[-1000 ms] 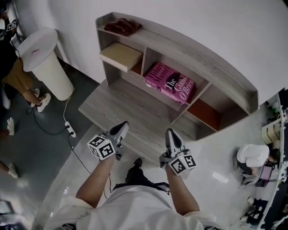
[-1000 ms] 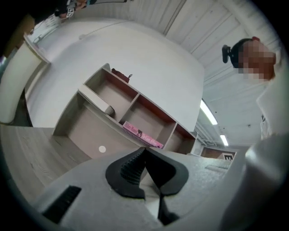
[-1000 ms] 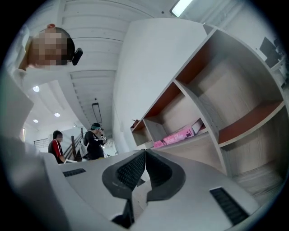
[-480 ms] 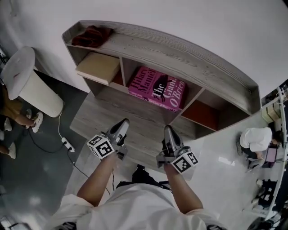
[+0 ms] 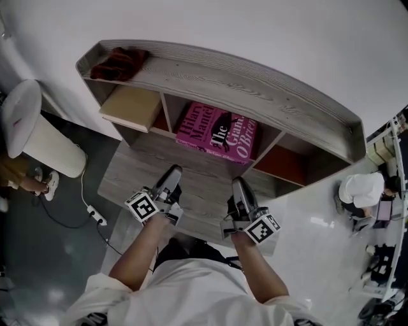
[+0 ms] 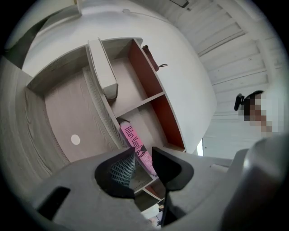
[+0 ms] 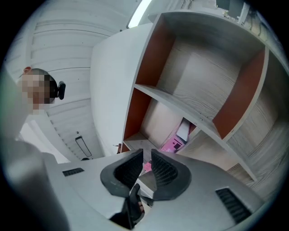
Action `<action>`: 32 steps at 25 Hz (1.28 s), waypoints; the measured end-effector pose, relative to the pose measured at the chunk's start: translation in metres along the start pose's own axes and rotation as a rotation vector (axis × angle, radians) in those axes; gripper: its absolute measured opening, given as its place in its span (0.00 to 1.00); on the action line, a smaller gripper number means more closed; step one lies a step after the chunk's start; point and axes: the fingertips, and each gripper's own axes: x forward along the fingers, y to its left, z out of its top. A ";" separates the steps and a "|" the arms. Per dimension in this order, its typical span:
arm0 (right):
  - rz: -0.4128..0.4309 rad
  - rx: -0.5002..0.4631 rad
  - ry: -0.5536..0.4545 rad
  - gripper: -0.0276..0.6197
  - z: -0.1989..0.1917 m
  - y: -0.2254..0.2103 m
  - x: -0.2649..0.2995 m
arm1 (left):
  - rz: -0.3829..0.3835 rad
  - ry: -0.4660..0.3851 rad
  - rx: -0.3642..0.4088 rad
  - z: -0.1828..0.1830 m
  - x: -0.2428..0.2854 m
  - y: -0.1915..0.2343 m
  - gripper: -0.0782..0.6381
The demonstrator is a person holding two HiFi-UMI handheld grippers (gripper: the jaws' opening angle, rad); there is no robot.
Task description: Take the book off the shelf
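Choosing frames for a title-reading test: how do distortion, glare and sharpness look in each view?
Head view: lens bows the shelf top into an arc; title on the pink book is sharp; glare on the pale floor at right. Left gripper view: heavy fisheye, dark round border; spine print legible. Right gripper view: same fisheye, bright ceiling light, book small, print unreadable.

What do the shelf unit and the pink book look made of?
Shelf unit: grey wood-grain board, matte, likely laminate; grain streaks run along the top. Its inner panels look orange-brown. Pink book: printed paper cover, thick block; sheen unclear.
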 end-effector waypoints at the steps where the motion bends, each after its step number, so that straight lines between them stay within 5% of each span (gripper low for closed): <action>1: -0.005 0.014 -0.012 0.07 0.001 -0.001 0.001 | -0.005 0.001 -0.015 0.002 0.003 0.002 0.26; 10: -0.048 0.107 -0.116 0.27 0.002 -0.004 0.017 | -0.119 0.012 -0.192 0.019 0.030 -0.002 0.39; 20: -0.181 0.220 -0.217 0.44 0.006 -0.048 0.019 | -0.110 0.029 -0.324 0.019 0.051 0.017 0.47; 32: -0.231 0.346 -0.258 0.48 0.000 -0.070 0.033 | -0.050 -0.020 -0.394 0.032 0.069 0.034 0.54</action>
